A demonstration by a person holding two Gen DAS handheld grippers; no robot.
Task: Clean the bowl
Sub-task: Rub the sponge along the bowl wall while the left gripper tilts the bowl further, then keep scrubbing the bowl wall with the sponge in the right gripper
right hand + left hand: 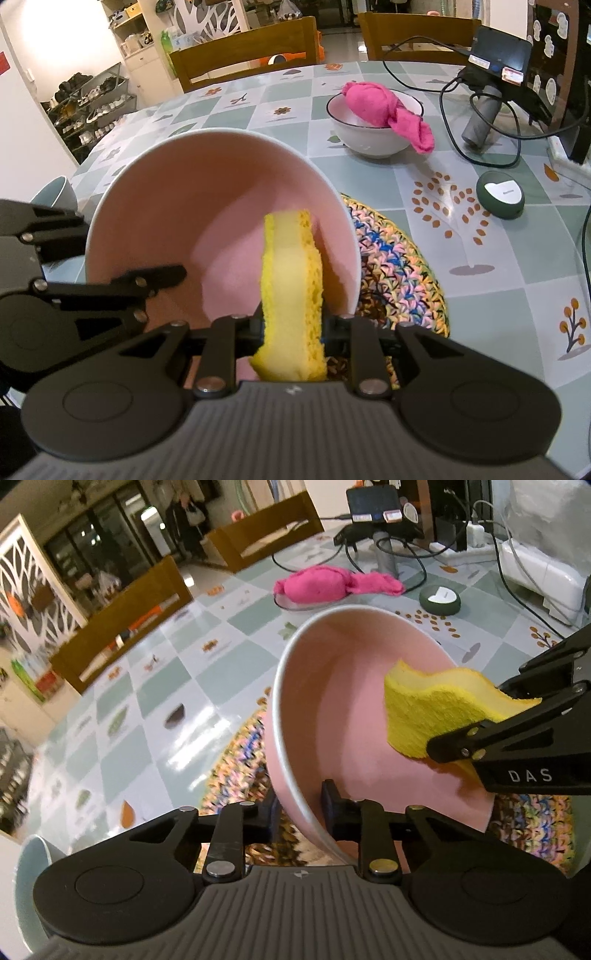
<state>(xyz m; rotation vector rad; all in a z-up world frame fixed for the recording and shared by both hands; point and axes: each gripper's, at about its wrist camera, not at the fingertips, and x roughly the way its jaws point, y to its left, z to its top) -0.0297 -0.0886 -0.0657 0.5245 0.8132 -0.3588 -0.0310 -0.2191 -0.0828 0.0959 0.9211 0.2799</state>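
Pink round ceramic bowl [332, 709] tilted, rim pinched by left tool [301, 812]; right tool [291, 325] clamps yellow sponge [291, 280] — wipe w/ firm circular strokes inside.

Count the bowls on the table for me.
3. The pink bowl is tilted over the crocheted mat, gripped by the left tongs. The white bowl holds a pink cloth. A grey-blue bowl peeks in at left, mostly hidden.
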